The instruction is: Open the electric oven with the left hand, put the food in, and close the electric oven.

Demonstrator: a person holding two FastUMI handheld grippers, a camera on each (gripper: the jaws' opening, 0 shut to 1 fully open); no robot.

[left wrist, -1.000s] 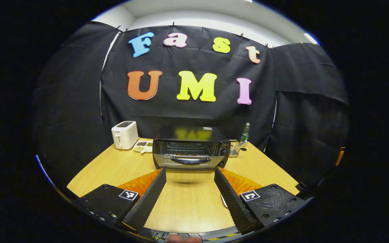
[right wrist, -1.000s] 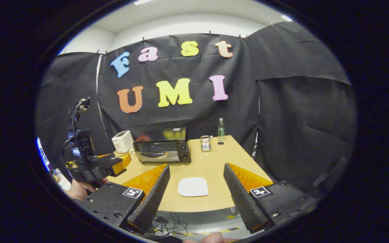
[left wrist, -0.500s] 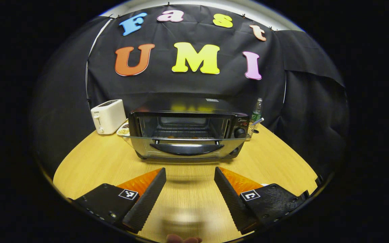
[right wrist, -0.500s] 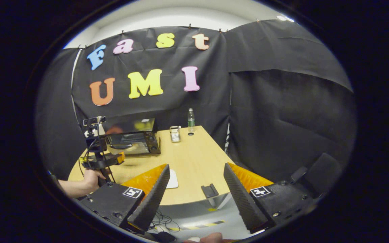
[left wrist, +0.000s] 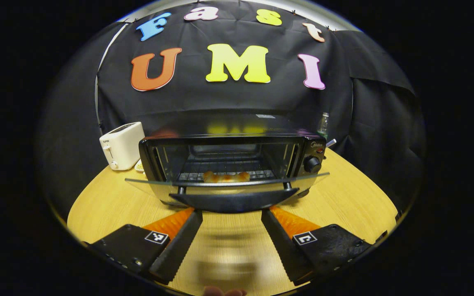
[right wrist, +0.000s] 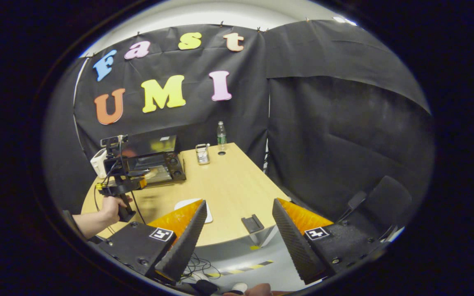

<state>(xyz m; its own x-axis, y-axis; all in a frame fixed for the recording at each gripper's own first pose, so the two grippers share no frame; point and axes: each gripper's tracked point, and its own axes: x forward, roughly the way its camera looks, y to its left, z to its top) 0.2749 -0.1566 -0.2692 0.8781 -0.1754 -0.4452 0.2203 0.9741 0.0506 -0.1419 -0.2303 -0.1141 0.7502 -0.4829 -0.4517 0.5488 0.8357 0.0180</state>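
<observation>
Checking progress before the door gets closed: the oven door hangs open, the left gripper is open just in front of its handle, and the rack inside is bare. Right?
Not quite. The rack isn't bare: food lies on it, per the left gripper view. The oven door does hang open, with the open left gripper before its handle.

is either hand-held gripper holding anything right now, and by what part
Nothing is held. The left hand-held gripper is open just short of the oven door handle; the right hand-held gripper is open and empty.

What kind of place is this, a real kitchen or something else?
Probably a staged recording booth, not a real kitchen. Black cloth hangs as walls around a single wooden table, and the electric oven and a toaster sit on that table rather than on a counter.
</observation>
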